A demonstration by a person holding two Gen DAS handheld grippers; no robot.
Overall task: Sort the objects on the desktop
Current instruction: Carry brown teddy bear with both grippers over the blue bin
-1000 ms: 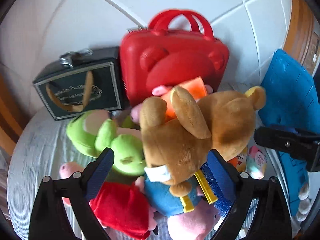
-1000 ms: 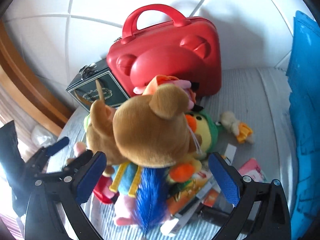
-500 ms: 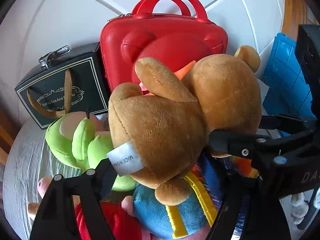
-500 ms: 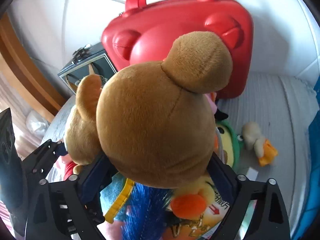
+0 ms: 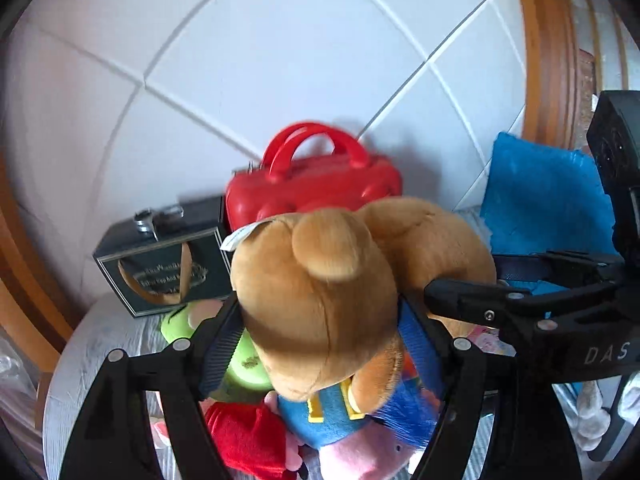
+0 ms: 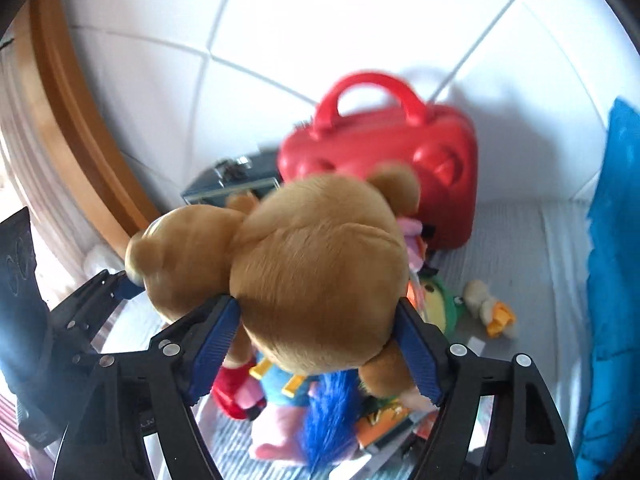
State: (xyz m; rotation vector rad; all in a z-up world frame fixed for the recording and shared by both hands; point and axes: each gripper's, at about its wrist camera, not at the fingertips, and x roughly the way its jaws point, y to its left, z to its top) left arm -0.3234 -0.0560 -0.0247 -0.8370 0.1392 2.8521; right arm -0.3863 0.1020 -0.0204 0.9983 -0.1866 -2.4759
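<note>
The big brown teddy bear (image 5: 320,296) is hanging up above the pile of small toys (image 6: 280,408) on the gray table (image 5: 80,360), and it is lying sideways across both grippers. The left gripper (image 5: 320,344) is squeezing its body and bottom. The right gripper (image 6: 316,340) is closing on its round head, with both blue pads pressing into the fur, so both hands are sharing it.
</note>
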